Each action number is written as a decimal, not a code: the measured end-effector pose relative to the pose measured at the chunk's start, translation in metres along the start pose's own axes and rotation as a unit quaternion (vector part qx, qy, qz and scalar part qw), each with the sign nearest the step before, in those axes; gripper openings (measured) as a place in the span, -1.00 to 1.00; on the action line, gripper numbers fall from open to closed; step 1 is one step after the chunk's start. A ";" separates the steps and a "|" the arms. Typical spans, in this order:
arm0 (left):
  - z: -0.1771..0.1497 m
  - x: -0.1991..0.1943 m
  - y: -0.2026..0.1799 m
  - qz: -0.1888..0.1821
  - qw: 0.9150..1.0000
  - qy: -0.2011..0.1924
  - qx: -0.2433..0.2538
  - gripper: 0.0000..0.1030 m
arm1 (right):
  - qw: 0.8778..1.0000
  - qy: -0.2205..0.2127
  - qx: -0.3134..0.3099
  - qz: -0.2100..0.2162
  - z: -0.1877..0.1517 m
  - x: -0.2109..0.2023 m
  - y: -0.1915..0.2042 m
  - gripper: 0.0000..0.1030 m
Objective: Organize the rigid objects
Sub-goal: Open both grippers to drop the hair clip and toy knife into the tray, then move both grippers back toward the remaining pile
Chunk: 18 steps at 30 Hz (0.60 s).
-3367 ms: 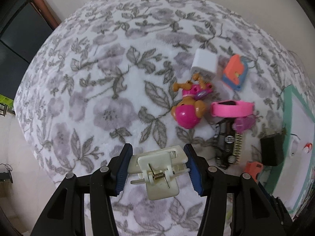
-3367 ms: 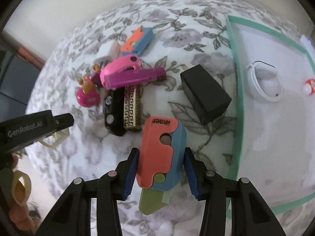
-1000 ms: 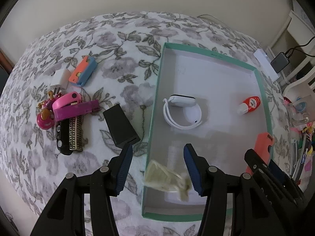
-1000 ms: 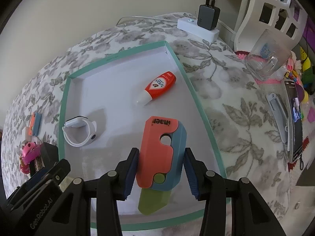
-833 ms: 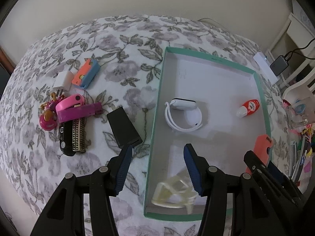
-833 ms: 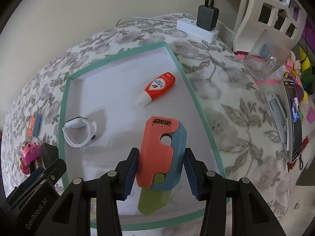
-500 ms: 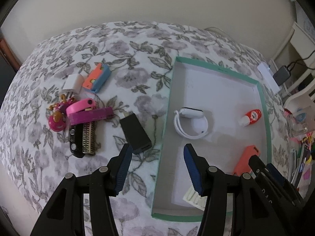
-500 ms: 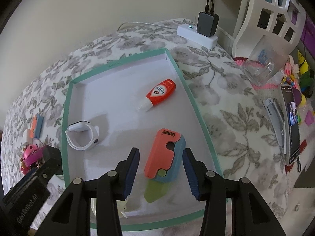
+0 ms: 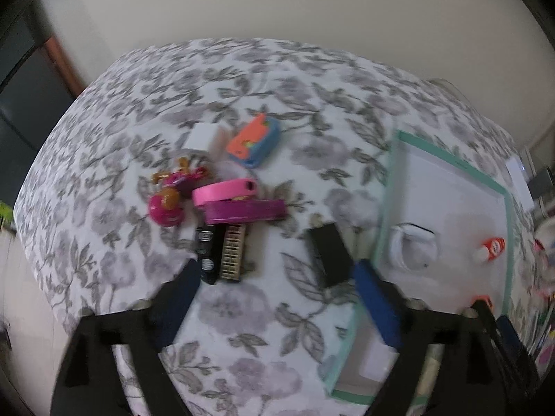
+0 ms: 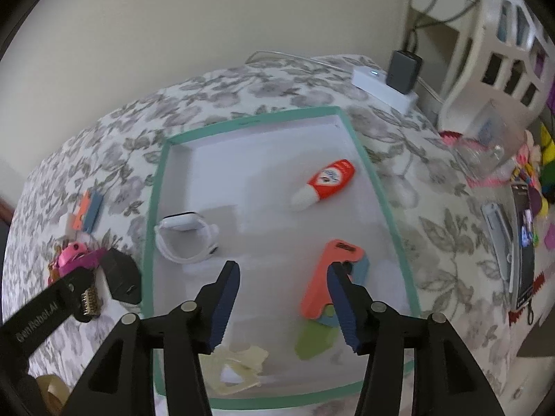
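My left hand-held gripper (image 9: 274, 279), its jaws just spread wide and empty, hangs over the floral bed (image 9: 242, 312) beside the black box (image 9: 329, 256), while my right hand-held gripper (image 10: 282, 291), just opening, has let the coral-and-blue toy (image 10: 333, 277) rest in the teal-rimmed tray (image 10: 242, 123).

A bed spread with a white blanket printed in grey flowers and leaves (image 9: 263, 79) carries everything — a shallow white tray with a teal rim (image 10: 378, 187), a black rectangular box (image 9: 329, 254) just beside it, an orange-and-blue plastic case (image 9: 253, 140), a white cube (image 9: 201, 137), and a huddle of pink toys (image 9: 215, 197) touching a black-and-gold piece (image 9: 222, 254).
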<state>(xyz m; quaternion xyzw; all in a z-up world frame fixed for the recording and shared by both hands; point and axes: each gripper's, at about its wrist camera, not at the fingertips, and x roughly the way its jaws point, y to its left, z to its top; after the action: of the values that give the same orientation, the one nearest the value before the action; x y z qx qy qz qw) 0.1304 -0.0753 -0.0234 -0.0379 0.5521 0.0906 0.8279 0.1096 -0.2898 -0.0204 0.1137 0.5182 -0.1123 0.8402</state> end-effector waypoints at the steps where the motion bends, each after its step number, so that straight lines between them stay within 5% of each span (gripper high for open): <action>1: 0.002 0.000 0.006 0.001 1.000 0.000 -0.009 0.79 | 1.000 -0.001 0.000 0.007 0.000 0.000 0.003 0.18; 18: 0.022 0.004 0.092 0.047 0.993 -0.005 -0.108 0.79 | 0.996 -0.019 -0.077 0.045 -0.006 -0.003 0.074 0.61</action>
<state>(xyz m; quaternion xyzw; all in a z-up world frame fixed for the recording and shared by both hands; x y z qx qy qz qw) 0.1341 0.0186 -0.0155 -0.1004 0.5358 0.1890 0.8168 0.1257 -0.2175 -0.0154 0.0699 0.5034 -0.0362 0.8604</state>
